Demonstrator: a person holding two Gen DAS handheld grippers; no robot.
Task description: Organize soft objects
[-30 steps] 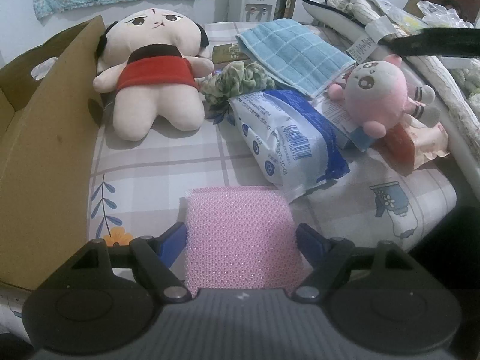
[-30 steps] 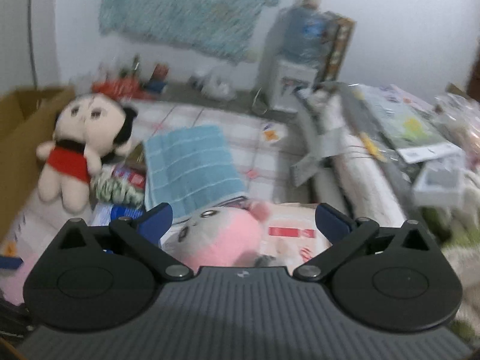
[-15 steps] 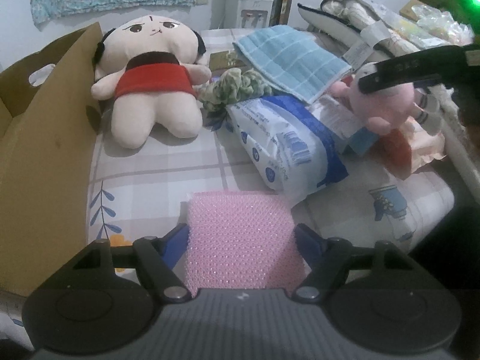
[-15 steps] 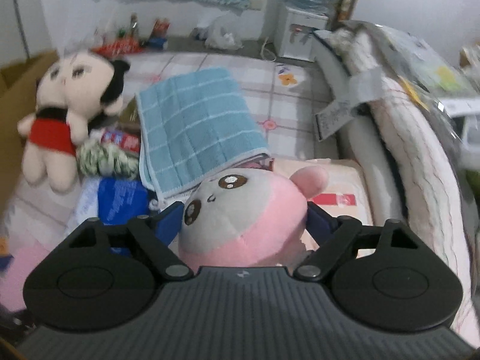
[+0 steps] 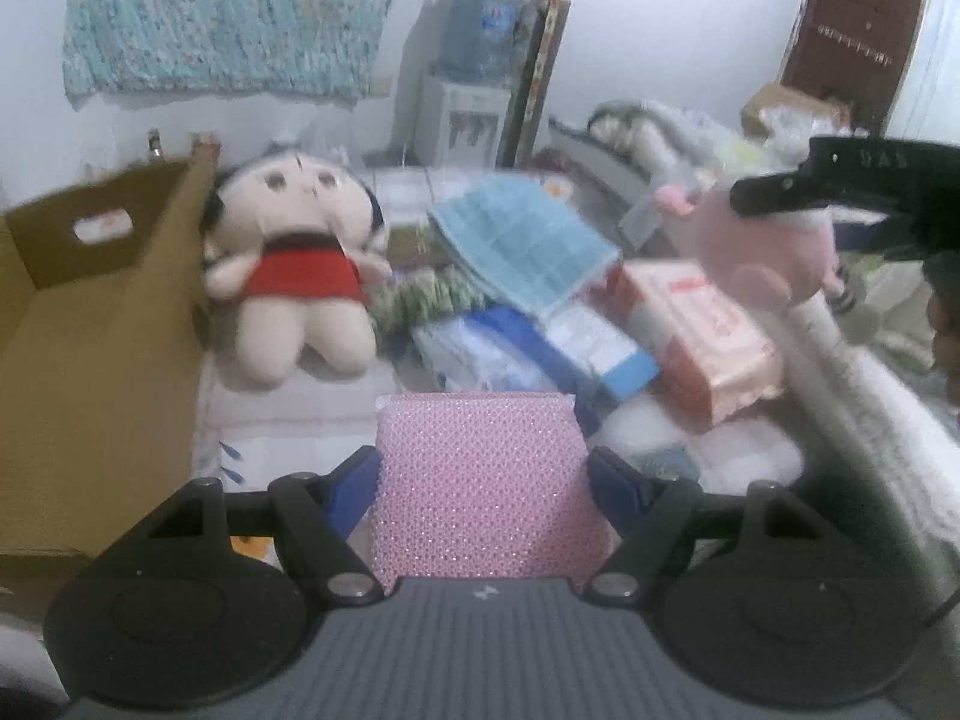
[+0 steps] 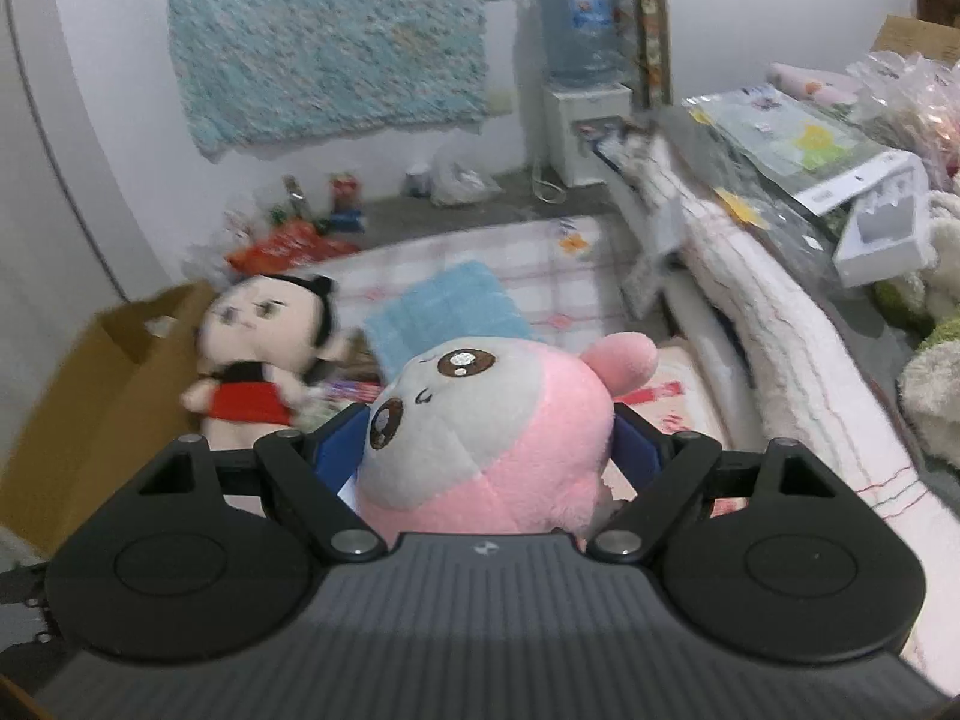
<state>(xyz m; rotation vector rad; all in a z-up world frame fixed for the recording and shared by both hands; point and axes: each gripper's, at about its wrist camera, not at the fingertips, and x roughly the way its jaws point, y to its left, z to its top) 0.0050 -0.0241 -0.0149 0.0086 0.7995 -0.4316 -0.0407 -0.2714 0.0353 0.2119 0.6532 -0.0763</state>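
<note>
Pink mesh scouring pad point(image 5: 480, 480): flat rectangular piece, long axis running away from the left wrist camera, far edge toward the bed clutter. Left gripper point(image 5: 480, 483): blue fingers closed part-way against the pad's two side edges, gripping it. Round pink-and-grey plush toy point(image 6: 486, 438): face up and tilted left, ear toward the right. Right gripper point(image 6: 486, 441): fingers pressed against the plush's sides, holding it above the bed. Nearby: open brown cardboard box point(image 5: 90, 330) at left; cream doll in red dress point(image 5: 294, 264) beside it; folded blue towel point(image 5: 522, 240); wipes packs.

Both tools point(image 5: 482, 480) point(image 6: 485, 441) clamped, loaded
</note>
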